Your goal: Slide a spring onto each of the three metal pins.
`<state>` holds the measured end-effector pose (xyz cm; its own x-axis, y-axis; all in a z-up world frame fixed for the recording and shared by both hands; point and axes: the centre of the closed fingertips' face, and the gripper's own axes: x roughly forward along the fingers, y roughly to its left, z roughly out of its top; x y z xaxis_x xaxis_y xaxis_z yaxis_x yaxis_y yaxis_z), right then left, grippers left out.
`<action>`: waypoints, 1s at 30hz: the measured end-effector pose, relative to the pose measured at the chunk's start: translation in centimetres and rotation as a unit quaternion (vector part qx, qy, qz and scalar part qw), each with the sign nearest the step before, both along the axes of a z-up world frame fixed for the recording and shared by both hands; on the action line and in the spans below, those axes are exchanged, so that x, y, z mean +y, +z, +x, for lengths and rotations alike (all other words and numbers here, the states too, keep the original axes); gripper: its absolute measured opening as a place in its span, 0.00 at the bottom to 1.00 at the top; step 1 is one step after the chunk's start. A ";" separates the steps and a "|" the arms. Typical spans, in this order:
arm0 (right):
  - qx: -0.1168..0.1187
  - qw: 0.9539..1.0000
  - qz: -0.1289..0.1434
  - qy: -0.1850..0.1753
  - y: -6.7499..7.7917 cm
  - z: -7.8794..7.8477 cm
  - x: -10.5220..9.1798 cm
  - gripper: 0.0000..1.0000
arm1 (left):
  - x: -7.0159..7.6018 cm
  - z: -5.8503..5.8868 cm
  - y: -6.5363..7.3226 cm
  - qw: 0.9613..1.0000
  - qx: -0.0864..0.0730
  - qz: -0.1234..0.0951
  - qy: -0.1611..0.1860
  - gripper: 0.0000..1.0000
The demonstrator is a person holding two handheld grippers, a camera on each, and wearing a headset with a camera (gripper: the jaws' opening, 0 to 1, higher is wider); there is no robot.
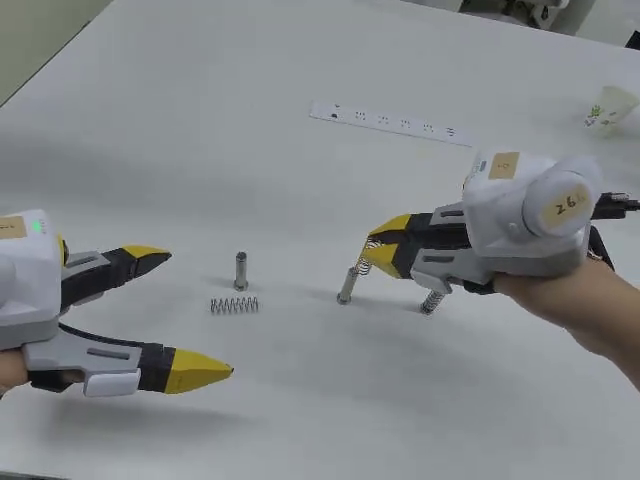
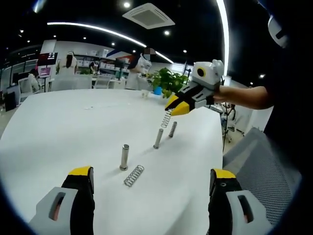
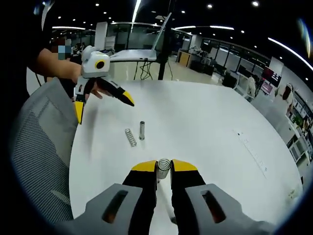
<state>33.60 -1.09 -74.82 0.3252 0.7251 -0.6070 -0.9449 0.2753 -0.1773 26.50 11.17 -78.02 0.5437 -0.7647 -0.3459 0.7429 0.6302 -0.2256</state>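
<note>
My right gripper point(image 1: 385, 246) is shut on a spring point(image 1: 367, 260), which hangs just above a bare metal pin point(image 1: 347, 285). In the right gripper view the spring point(image 3: 164, 168) sits between the yellow tips. To the right, under the gripper, a second pin point(image 1: 432, 300) wears a spring. A third bare pin point(image 1: 241, 270) stands upright to the left, with a loose spring point(image 1: 234, 305) lying on the table in front of it. My left gripper point(image 1: 185, 315) is open at the lower left, holding nothing. The left gripper view shows the upright pin point(image 2: 125, 156) and the loose spring point(image 2: 134, 175) ahead of its jaws.
A white power strip point(image 1: 390, 122) lies at the back of the white table point(image 1: 200, 120). A paper cup point(image 1: 610, 105) stands at the far right. A grey mesh chair point(image 3: 39, 147) is beside the table's near edge.
</note>
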 end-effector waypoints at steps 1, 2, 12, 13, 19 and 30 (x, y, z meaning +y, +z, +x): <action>0.000 1.000 0.000 -0.001 0.0 0.1 0.0 0.07 | 0.0 0.0 0.0 1.000 0.000 0.000 0.000 0.96; -0.001 1.000 0.000 -0.002 0.0 0.1 0.1 0.07 | 0.0 0.0 0.0 1.000 0.001 0.000 0.000 0.96; 0.011 1.000 0.002 -0.003 -0.5 0.1 0.6 0.08 | 0.0 0.0 -0.1 1.000 0.001 -0.003 0.001 0.95; 0.012 1.000 0.002 -0.002 -0.5 0.1 0.6 0.08 | 0.0 0.0 -0.1 1.000 0.001 -0.003 0.002 0.95; 0.017 1.000 -0.004 0.000 -1.3 0.1 0.8 0.08 | 0.2 0.0 -0.1 1.000 0.002 -0.002 0.004 0.95; 0.041 0.999 -0.027 -0.006 -5.0 0.2 0.1 0.08 | 0.2 -0.1 -0.3 1.000 0.005 -0.001 0.005 0.94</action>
